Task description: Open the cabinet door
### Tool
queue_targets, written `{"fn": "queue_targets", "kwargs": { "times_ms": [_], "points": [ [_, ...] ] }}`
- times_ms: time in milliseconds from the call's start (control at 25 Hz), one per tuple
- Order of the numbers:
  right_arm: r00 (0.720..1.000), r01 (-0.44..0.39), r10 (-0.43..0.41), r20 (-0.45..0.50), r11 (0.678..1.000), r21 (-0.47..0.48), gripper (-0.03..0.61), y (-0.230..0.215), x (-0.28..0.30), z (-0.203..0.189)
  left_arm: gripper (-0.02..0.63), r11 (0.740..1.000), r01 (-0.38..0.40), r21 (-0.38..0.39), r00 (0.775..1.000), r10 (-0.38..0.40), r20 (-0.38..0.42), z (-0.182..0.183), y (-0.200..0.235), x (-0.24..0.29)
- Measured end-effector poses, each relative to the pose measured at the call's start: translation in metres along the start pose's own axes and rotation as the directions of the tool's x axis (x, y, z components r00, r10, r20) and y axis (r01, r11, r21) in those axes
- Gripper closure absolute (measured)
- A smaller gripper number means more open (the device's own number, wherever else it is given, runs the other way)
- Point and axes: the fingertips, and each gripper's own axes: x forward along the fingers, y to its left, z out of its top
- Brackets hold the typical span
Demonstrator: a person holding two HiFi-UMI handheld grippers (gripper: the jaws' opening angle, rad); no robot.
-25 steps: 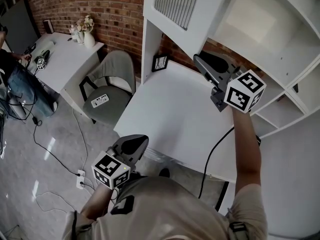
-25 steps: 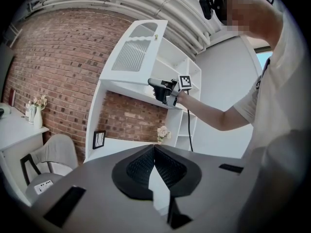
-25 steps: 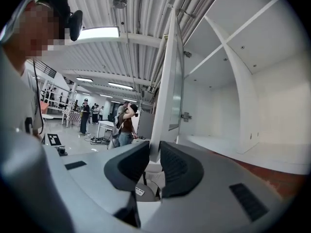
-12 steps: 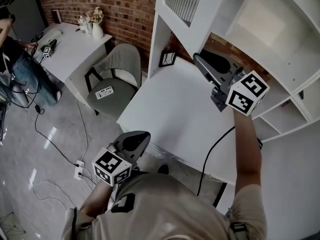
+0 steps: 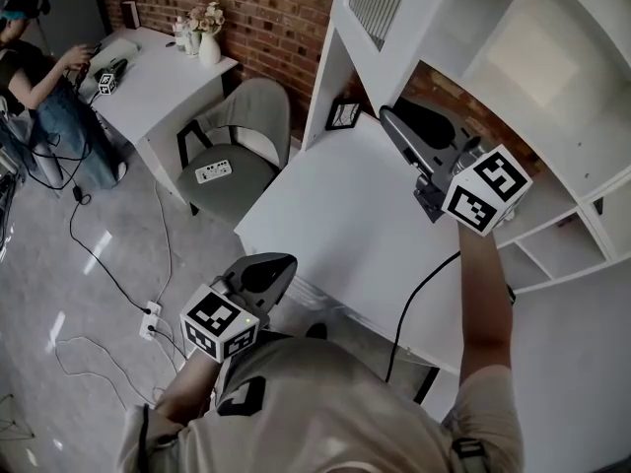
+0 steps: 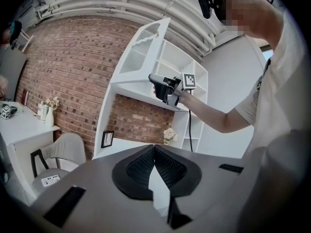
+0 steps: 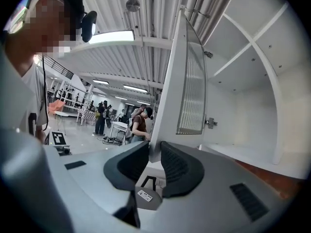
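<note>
Progress: the cabinet door (image 5: 380, 13) is standing swung well out from the white cabinet (image 5: 513, 57), baring the shelf (image 5: 552, 180) behind it. To my eye the opening is looking largely done.
Left to do: probably just letting go and drawing the hand back, with perhaps a little more swing first.
Right claw (image 5: 386, 116): it is clasping the door's bottom edge with a pad on each face, and its jaws are easing apart.
Door against right claw: in the right gripper view the panel is rising from between the jaws toward twelve o'clock, its slatted pane (image 7: 190, 89) sitting at about one o'clock.
Left claw (image 5: 286, 261): it is hanging clenched on nothing. In the head view it is sitting at seven o'clock of the right claw, past the near edge of the tabletop (image 5: 335, 215) and well apart from the door.
</note>
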Motion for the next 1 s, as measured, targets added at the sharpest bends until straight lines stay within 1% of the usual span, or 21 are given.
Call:
{"fn": "queue_targets", "kwargs": {
  "times_ms": [160,320,560,880,1000],
  "points": [
    [1.000,-0.027,0.027,0.011,1.000,-0.005,0.485,0.012,0.012,0.002,0.597,1.000,-0.001,0.005,1.000,0.001,0.009,0.001,0.001,-0.003],
    [0.999,-0.044,0.044,0.027,0.999,-0.011,0.487,0.024,0.024,0.006,0.597,1.000,-0.022,0.002,1.000,0.022,0.006,-0.001,0.009,-0.015],
    [0.999,-0.036,0.037,0.015,0.998,-0.046,0.491,0.038,0.042,0.008,0.597,0.998,-0.057,-0.007,0.998,0.057,0.017,-0.002,0.024,-0.031],
    [0.999,-0.044,0.044,0.011,0.998,-0.055,0.495,0.051,0.064,0.011,0.597,0.999,-0.044,-0.013,0.999,0.044,0.021,-0.005,0.033,-0.040],
    [0.999,-0.044,0.045,0.024,0.998,-0.051,0.498,0.057,0.074,0.013,0.597,0.999,-0.047,-0.013,0.998,0.048,0.029,-0.004,0.035,-0.041]
  ]
}}
